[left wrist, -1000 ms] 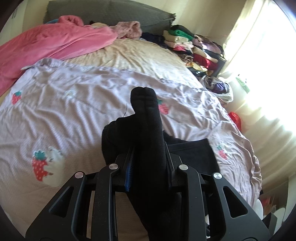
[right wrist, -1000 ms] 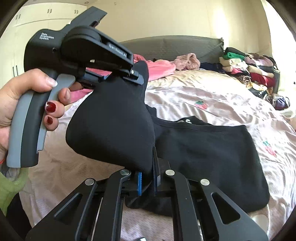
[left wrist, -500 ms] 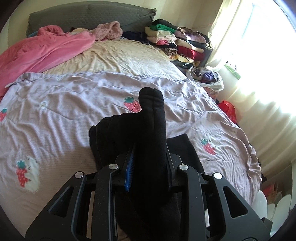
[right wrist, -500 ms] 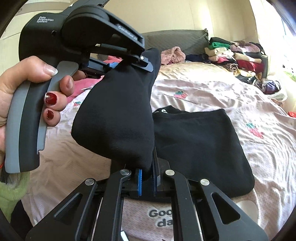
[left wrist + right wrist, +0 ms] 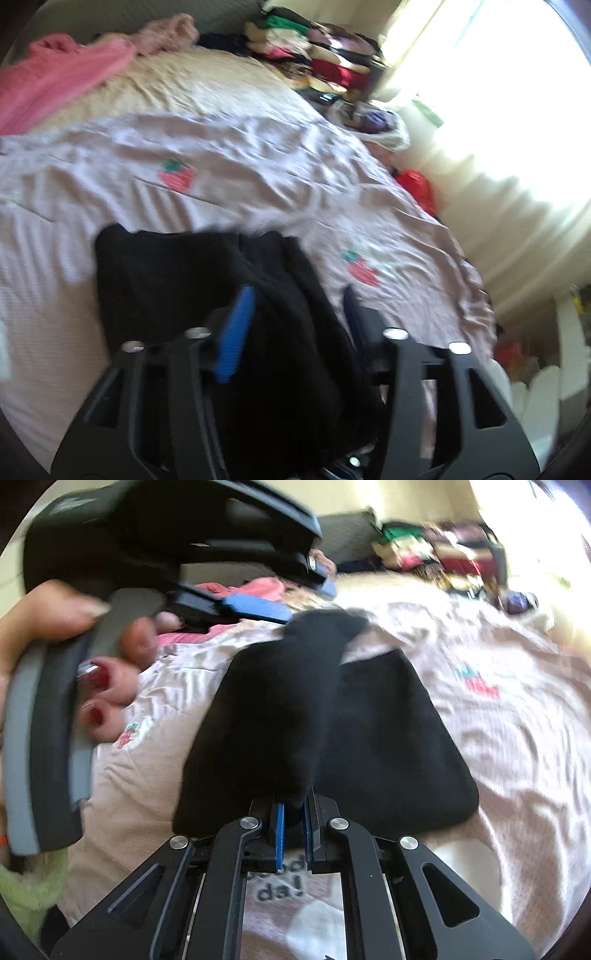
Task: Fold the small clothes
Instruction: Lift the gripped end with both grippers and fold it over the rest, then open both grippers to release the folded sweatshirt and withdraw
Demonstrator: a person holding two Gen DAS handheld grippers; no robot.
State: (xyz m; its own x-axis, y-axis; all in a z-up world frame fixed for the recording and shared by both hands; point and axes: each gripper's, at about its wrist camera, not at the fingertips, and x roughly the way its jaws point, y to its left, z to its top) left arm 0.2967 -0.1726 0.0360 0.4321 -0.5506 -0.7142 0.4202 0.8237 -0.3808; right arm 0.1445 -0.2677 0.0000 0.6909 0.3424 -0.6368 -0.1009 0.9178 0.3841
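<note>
- The right wrist view shows the left gripper [image 5: 310, 590] from outside: its blue pads stand apart above the far tip of the black garment [image 5: 314, 716], with no cloth pinched between them. Its jaws have just been opening.
- In the same view a hand [image 5: 92, 653] with red nails wraps the grey handle of that left tool at the left of the picture.
- The right gripper [image 5: 293, 830] is pressed together on the near edge of the black garment; a fold of black cloth sits between its blue pads.
- The left wrist view shows what the other does not: black cloth lies heaped between the spread fingers, the blue pad [image 5: 236, 336] bare on the left side, the cloth not squeezed. The picture is blurred.
- The black garment lies on the lilac strawberry-print bedspread [image 5: 258, 162], near the close edge of the bed, one flap lifted over the flat part.
- Beyond the garment the bedspread is bare and wrinkled up to a pink blanket [image 5: 62, 77] at the far left.
- A stack of folded clothes [image 5: 325, 55] lines the far right corner.
- The bed's right edge drops away towards a bright curtain [image 5: 498, 177]; a red item [image 5: 417, 184] lies beside that edge.
</note>
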